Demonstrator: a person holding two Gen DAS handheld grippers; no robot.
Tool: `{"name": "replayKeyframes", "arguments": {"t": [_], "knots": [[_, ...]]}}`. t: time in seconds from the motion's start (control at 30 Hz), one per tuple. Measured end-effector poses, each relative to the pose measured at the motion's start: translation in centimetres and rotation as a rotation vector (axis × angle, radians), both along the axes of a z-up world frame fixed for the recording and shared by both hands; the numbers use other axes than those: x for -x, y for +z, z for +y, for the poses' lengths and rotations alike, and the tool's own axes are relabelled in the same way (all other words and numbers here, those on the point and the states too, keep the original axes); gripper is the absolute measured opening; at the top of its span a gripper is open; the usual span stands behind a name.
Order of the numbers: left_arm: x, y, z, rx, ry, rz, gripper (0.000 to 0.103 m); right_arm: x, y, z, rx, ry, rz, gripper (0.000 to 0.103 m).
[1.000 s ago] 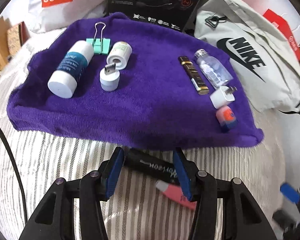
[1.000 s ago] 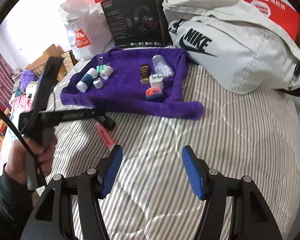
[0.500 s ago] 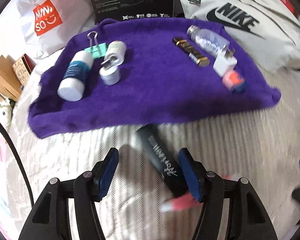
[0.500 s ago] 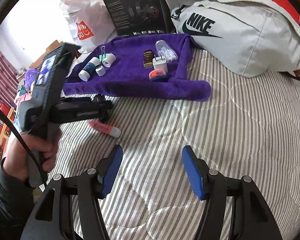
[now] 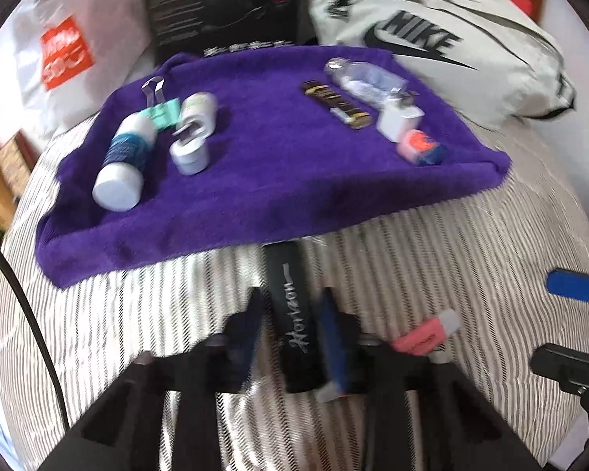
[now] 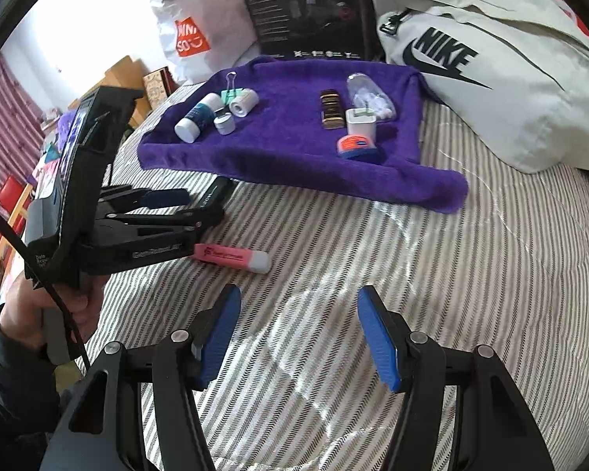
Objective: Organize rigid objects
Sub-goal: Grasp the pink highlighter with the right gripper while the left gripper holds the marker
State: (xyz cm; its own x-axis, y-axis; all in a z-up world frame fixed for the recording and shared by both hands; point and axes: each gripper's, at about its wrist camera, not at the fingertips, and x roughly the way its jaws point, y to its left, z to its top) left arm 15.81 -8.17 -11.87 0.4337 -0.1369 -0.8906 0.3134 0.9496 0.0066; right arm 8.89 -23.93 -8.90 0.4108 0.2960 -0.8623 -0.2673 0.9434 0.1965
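My left gripper (image 5: 290, 310) is closed around a black "Horizon" tube (image 5: 294, 314) that lies on the striped bed just in front of the purple towel (image 5: 255, 180); the view is blurred. In the right wrist view the left gripper (image 6: 184, 200) shows at left with the tube's end (image 6: 216, 194) sticking out. A pink highlighter (image 6: 231, 258) lies beside it, also in the left wrist view (image 5: 424, 335). On the towel lie a white-and-blue bottle (image 5: 123, 161), a green binder clip (image 5: 163, 112), small white pieces, a gold-black stick (image 5: 337, 104), a clear bottle (image 5: 365, 78) and a white charger (image 5: 398, 117). My right gripper (image 6: 298, 333) is open and empty above the bedspread.
A grey Nike bag (image 6: 491, 74) lies at back right, against the towel. A black box (image 6: 306, 8) and a white Miniso bag (image 6: 192, 19) stand behind the towel. The bed's left edge drops toward furniture (image 6: 4, 157).
The left gripper turned to line up with the black tube and its jaws narrowed from wide open onto it. The right gripper moved slightly closer to the towel.
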Motion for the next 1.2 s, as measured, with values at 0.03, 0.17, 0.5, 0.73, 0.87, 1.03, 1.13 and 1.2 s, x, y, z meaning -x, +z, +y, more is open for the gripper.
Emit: {"name": "replayKeyframes", "arguments": {"t": [0.03,0.17,0.5,0.73,0.87,1.03,1.13,1.2], "knots": [[0.2,0.1,-0.4,-0.008,-0.011,-0.005,0.022,0.0,-0.1,0.1,0.0,0.002,0.002,0.061],[0.5,0.2,0.4,0.006,-0.023,0.001,0.022,-0.3,-0.6,0.4,0.017,0.001,0.019,0.061],[1.3,0.3,8.8,0.024,0.112,0.019,0.022,-2.6,-2.4,6.2,0.227,0.26,-0.033,0.061],[1.5,0.0,12.0,0.148,0.171,0.048,0.022,-2.6,-3.8,10.5,0.423,0.519,-0.15,0.061],[1.7,-0.1,11.8,0.133,0.159,0.04,0.022,-3.1,-3.9,11.7,0.375,0.564,-0.166,0.042],[1.9,-0.1,12.1,0.159,0.159,0.033,0.022,-5.1,-3.9,8.4,0.207,0.331,-0.023,0.017],[2.0,0.0,12.1,0.152,0.152,0.026,0.022,-5.9,-3.9,4.2,0.099,0.085,0.058,0.017],[2.1,0.0,12.0,0.146,0.146,0.022,0.022,-5.1,-3.9,2.5,0.03,-0.016,0.1,0.017]]}}
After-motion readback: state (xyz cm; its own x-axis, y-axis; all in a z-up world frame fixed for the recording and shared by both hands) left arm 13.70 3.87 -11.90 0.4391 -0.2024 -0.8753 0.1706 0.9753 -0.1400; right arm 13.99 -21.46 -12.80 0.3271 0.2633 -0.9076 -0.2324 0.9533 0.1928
